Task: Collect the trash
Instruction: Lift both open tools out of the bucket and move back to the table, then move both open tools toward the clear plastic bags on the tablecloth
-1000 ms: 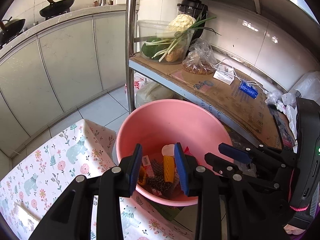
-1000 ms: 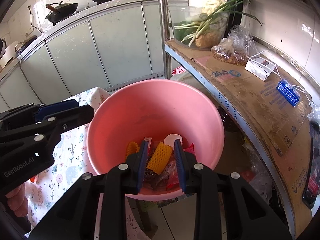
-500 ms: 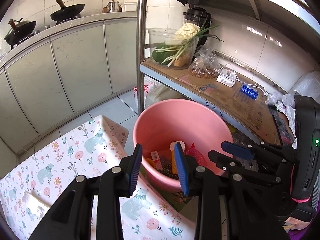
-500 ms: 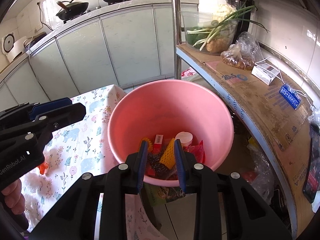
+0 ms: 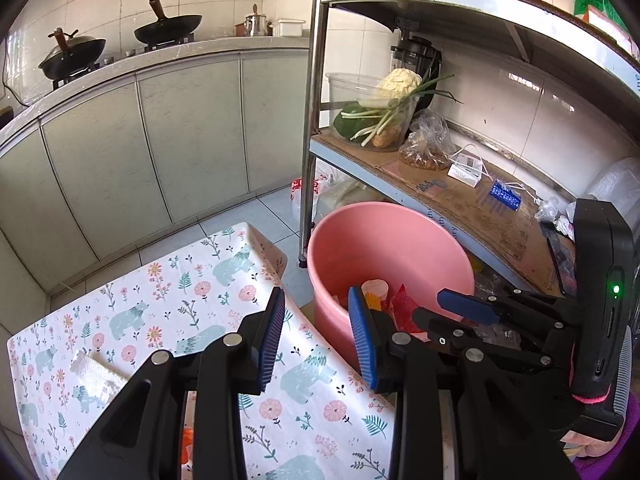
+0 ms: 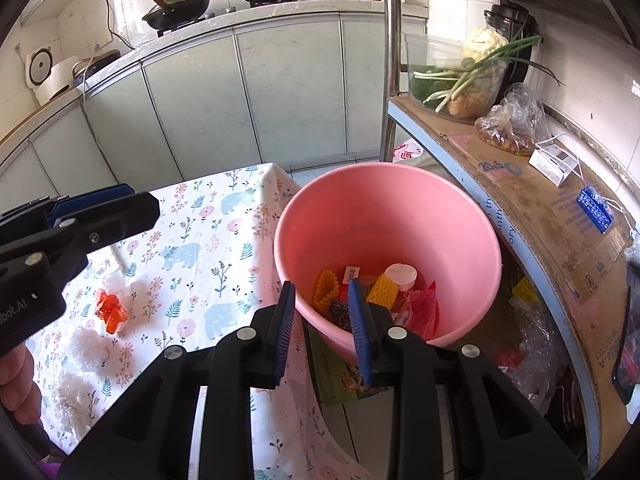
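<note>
1. Progress: collection is looking partly done. Several pieces are already lying in the pink bucket (image 6: 387,216), lower centre of the right wrist view.
2. Remaining: an orange scrap (image 6: 111,312) and two clear wrappers (image 6: 86,346) are still sitting on the tablecloth (image 6: 208,240), lower left of that view. A white tissue (image 5: 94,374) is lying at lower left of the left wrist view.
3. Bucket contents: yellow foam nets (image 6: 383,286), a white cup (image 6: 400,274), a red wrapper (image 6: 420,308), and a dark mesh piece (image 6: 340,312) are showing at the bottom. Exact count is not readable.
4. Clear tub (image 6: 452,76) on the shelf (image 6: 520,200), upper right: it is holding cauliflower, scallions and greens, which I am judging not to be trash.
5. Left gripper (image 5: 316,332): jaws are standing apart, nothing between them.
6. Right gripper (image 6: 322,322): jaws are likewise parted and gripping nothing, hovering over the near rim of the bucket.
</note>
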`<state>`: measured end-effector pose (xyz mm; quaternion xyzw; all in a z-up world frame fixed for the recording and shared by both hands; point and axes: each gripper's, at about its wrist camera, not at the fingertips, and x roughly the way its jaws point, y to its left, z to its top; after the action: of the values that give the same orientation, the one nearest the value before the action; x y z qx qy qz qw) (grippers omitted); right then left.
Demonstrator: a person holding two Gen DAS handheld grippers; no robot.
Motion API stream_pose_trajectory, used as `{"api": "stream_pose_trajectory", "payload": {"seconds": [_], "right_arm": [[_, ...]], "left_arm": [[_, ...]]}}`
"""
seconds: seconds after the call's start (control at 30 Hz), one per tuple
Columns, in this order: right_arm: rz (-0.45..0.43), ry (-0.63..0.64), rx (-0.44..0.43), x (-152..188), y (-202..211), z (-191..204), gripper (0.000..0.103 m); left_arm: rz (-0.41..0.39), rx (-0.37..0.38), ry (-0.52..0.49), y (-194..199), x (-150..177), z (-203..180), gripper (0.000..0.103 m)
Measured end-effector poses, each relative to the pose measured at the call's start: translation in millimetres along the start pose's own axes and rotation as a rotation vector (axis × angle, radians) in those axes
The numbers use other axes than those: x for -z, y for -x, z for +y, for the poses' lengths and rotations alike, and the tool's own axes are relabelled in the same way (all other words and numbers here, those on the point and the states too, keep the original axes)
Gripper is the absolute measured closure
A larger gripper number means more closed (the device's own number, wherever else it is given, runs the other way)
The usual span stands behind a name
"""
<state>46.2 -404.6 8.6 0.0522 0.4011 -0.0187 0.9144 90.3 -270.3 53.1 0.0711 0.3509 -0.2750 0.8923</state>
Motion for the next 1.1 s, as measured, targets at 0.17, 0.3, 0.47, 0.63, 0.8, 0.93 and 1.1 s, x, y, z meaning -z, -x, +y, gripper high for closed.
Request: {"api": "stream_pose_trajectory", "payload": {"seconds": [0.17,0.3,0.47,0.63,0.8,0.93,1.1], "right_arm": [[-0.007,0.018,-0.007,0.5,5.4,9.8,0.075],[-0.014,0.038,-0.019,0.7,10.4,20.8,0.075],[-0.016,0.067,-0.039,2.1,14.2,37.6,0.075],[-0.016,0.091,-0.063,4.5,15.4,54.7,0.075],[-0.011,0.121,-0.094,7.1,15.2,74.9,0.075],[-0.003,0.147,-0.116,10.0,14.0,90.9,0.075],[0.010,0.166,-0.145,13.6,9.5,108.3,0.075]], "left_arm": [[-0.030,-0.004,0.015,16.0,1.7,6.2,0.071],[-0.048,-0.016,0.023,25.6,2.8,10.4,0.071],[-0.056,-0.037,0.036,35.8,9.3,18.8,0.071],[-0.060,-0.065,0.054,46.2,18.0,31.4,0.071],[-0.057,-0.097,0.076,54.7,28.1,46.0,0.071],[-0.051,-0.121,0.096,61.7,38.4,59.7,0.071],[-0.040,-0.146,0.118,68.9,52.8,74.8,0.071]]}}
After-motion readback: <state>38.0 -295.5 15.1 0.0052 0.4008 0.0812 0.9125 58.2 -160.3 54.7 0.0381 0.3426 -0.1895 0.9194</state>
